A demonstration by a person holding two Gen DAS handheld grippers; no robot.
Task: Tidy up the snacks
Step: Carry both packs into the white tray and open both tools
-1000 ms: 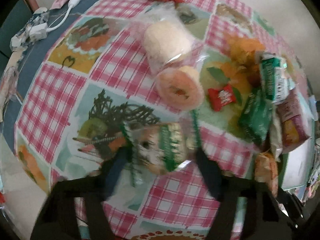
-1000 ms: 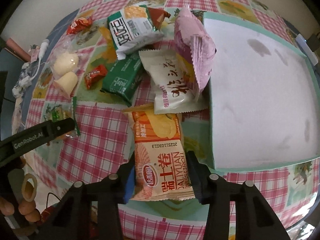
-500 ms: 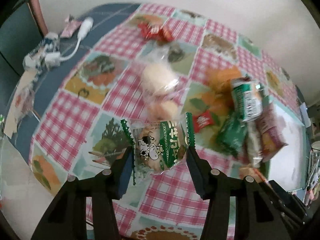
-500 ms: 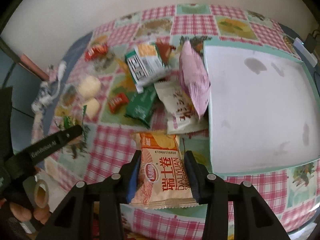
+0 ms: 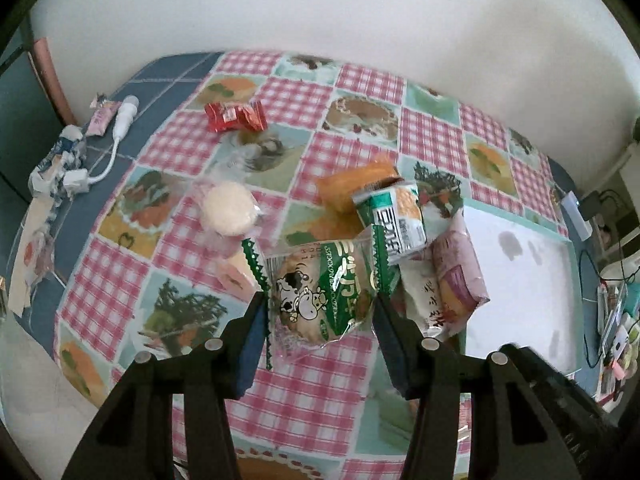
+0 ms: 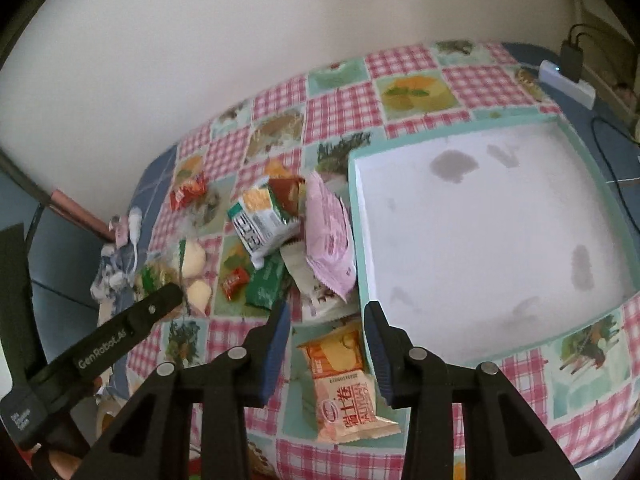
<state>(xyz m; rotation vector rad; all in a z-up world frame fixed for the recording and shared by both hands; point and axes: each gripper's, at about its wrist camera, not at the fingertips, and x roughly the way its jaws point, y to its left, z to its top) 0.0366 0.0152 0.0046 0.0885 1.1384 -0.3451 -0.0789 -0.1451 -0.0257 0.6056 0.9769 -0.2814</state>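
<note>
My left gripper [image 5: 318, 304] is shut on a clear green-trimmed cookie packet with a cow picture [image 5: 320, 288] and holds it lifted above the checked tablecloth. My right gripper [image 6: 326, 312] is open, raised above an orange chip bag [image 6: 344, 384] that lies flat on the cloth between and below its fingers. A shallow white tray with a teal rim [image 6: 472, 236] sits to the right, also in the left wrist view [image 5: 520, 288]. A heap of snacks lies beside the tray: a pink bag [image 6: 328, 240], a white-green bag [image 6: 260, 224], a dark green packet [image 6: 266, 284].
Two round pale buns in clear wrap [image 5: 229, 208], red candies [image 5: 236, 117] and a small red candy [image 6: 234, 282] lie on the cloth. A white cable and wrappers [image 5: 76, 160] sit at the far left edge. A power strip [image 6: 566, 78] lies at the back right.
My left gripper has lifted the cow cookie packet off the cloth and drawn back. My right gripper has opened, let go of the orange chip bag and risen away from it.
</note>
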